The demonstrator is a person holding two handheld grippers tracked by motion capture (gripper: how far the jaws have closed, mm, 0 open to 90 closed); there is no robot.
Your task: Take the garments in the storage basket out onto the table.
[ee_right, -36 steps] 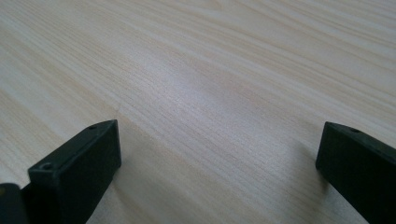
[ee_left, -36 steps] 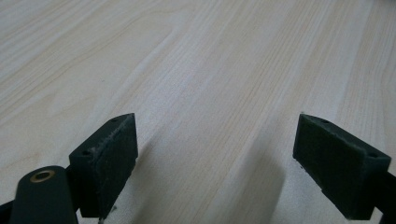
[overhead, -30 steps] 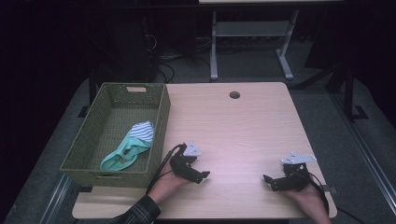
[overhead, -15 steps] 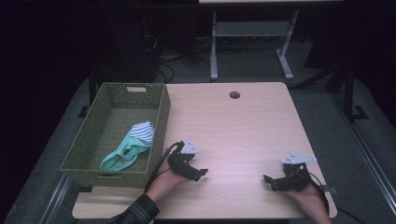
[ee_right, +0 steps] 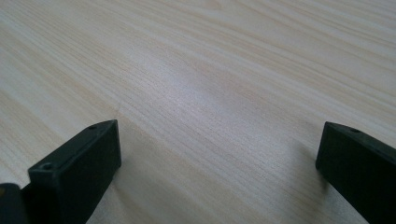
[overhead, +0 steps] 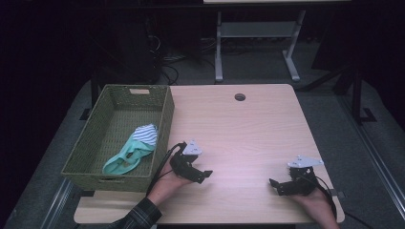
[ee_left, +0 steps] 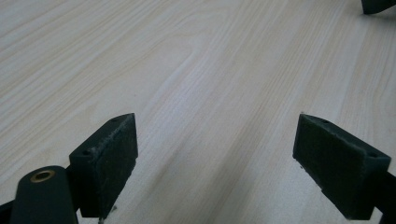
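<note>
My left gripper (overhead: 205,175) rests on the light wooden table (overhead: 239,129) just right of the green woven basket (overhead: 165,119), held in a hand. Its jaws stand wide apart over bare wood, nothing between them (ee_left: 215,154). My right gripper (overhead: 277,185) lies near the table's front right, also held in a hand, jaws spread wide and empty (ee_right: 219,163). Inside the basket lies a crumpled cloth (overhead: 131,148), mint green with a blue-and-white striped part.
A round cable hole (overhead: 239,97) sits near the table's far edge. Beyond the table stand a white metal frame (overhead: 253,33) and cables on a dark floor. A dark tip of the other gripper (ee_left: 376,5) shows at the left gripper view's top right corner.
The left gripper has shifted slightly; the right gripper and the cloth in the basket have stayed put.
</note>
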